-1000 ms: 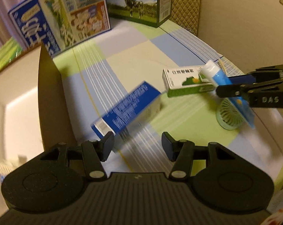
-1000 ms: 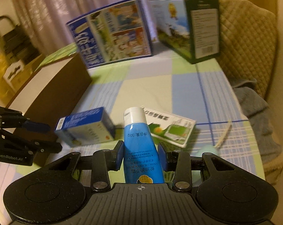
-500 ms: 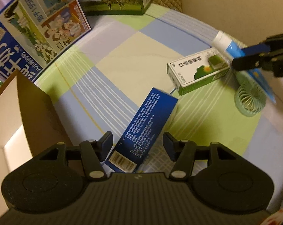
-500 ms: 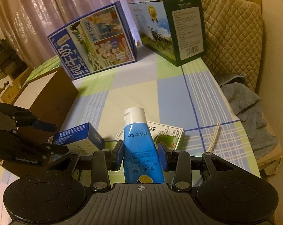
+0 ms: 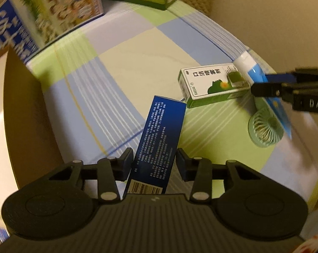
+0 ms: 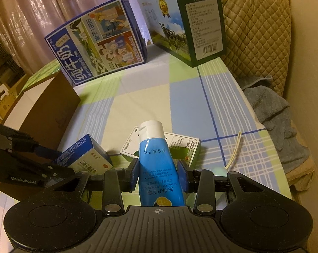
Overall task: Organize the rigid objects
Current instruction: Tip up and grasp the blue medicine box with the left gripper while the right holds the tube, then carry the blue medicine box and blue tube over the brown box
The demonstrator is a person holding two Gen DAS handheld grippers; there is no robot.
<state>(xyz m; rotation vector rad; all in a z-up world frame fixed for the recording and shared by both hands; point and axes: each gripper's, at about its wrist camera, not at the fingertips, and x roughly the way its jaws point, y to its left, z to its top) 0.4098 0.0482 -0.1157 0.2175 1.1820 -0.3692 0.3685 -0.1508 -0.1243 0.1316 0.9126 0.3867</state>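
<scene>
My left gripper (image 5: 153, 161) has its fingers on both sides of a dark blue carton (image 5: 159, 143) that lies on the checked tablecloth; small gaps show beside the carton, so the jaws are open around it. The carton also shows in the right wrist view (image 6: 85, 156), beside the left gripper (image 6: 45, 158). My right gripper (image 6: 159, 174) is shut on a blue tube with a white cap (image 6: 156, 162), held above the table. The tube (image 5: 255, 71) and right gripper (image 5: 270, 84) show at the right of the left wrist view. A white and green box (image 5: 211, 84) lies beyond.
An open brown cardboard box (image 5: 26, 116) stands at the left, also in the right wrist view (image 6: 43, 109). Two large milk cartons (image 6: 95, 40) (image 6: 186, 23) stand at the back. A small green fan (image 5: 264, 130) lies at the right. A grey towel (image 6: 272, 122) hangs off the table's right edge.
My left gripper has moved forward over the blue carton, which now sits between its fingers. The right gripper still holds the tube, raised slightly.
</scene>
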